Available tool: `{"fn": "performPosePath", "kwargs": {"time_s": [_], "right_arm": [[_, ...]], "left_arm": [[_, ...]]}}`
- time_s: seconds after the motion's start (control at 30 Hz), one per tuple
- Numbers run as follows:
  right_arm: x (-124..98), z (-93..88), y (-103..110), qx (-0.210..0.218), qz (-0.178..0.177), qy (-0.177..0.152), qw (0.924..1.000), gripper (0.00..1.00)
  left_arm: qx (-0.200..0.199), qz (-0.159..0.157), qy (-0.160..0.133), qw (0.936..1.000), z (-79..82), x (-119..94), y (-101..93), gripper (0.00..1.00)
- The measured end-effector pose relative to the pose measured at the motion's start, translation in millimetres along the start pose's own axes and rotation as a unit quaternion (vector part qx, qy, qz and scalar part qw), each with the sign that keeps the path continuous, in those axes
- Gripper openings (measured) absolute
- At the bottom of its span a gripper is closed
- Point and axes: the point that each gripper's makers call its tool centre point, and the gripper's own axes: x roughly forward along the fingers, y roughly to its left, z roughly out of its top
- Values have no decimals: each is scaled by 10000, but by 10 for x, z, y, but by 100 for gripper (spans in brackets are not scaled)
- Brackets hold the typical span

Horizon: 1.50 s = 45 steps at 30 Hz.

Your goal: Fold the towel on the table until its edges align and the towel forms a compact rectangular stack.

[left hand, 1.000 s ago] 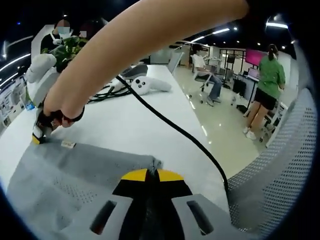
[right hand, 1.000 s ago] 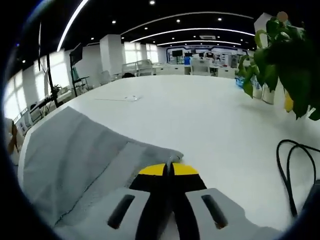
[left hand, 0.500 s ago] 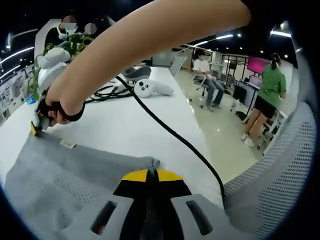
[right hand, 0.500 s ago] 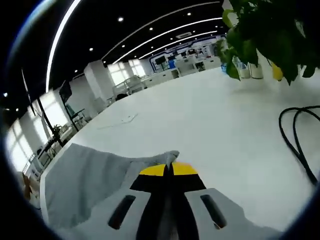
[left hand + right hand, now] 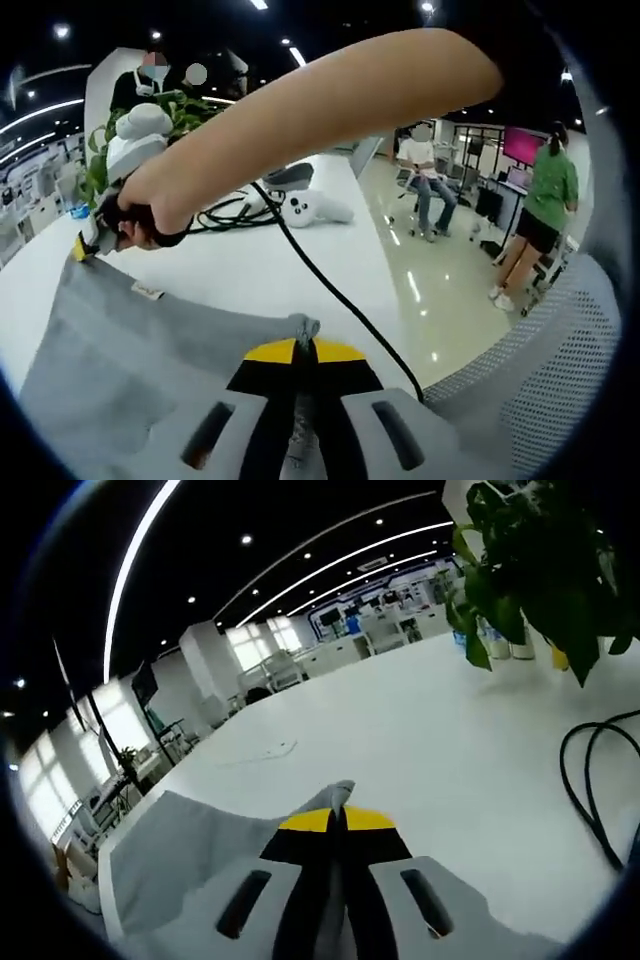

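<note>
Only a small unreadable tag [image 5: 148, 291] on the claw-pinched grey towel [image 5: 120, 350].

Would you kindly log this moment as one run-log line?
left tool: shut on grey cloth towel corner | right tool: shut on another corner | towel: lifted off white table | fold: not yet done

Nothing legible — the towel's small tag [image 5: 147, 291] is too blurred.
</note>
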Motion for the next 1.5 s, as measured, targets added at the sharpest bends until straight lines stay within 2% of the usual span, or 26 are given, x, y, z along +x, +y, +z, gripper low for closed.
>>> {"fn": "performPosePath", "kwargs": {"time_s": [0.33, 0.57, 0.9, 1.17, 1.27, 1.5], "right_arm": [[-42, 258, 308, 151, 196, -230, 9994, 0], [-126, 412, 667, 206, 340, -362, 9986, 0], [-208, 507, 1026, 208, 410, -422, 9981, 0], [-197, 590, 1328, 171, 519, -493, 9973, 0], [-157, 657, 1469, 248, 685, -629, 9954, 0], [-82, 700, 1780, 291, 923, -676, 9930, 0]], "left_arm": [[93, 237, -167, 9995, 182, -316, -8, 4], [55, 463, -363, 9983, 287, -633, -1, 4], [-202, 858, -579, 9944, 266, -1120, 60, 4], [-281, 1059, -734, 9913, 274, -1414, 114, 4], [-479, 1117, -841, 9890, 257, -1528, 114, 4], [-679, 1328, -972, 9840, 219, -1762, 128, 4]]}}
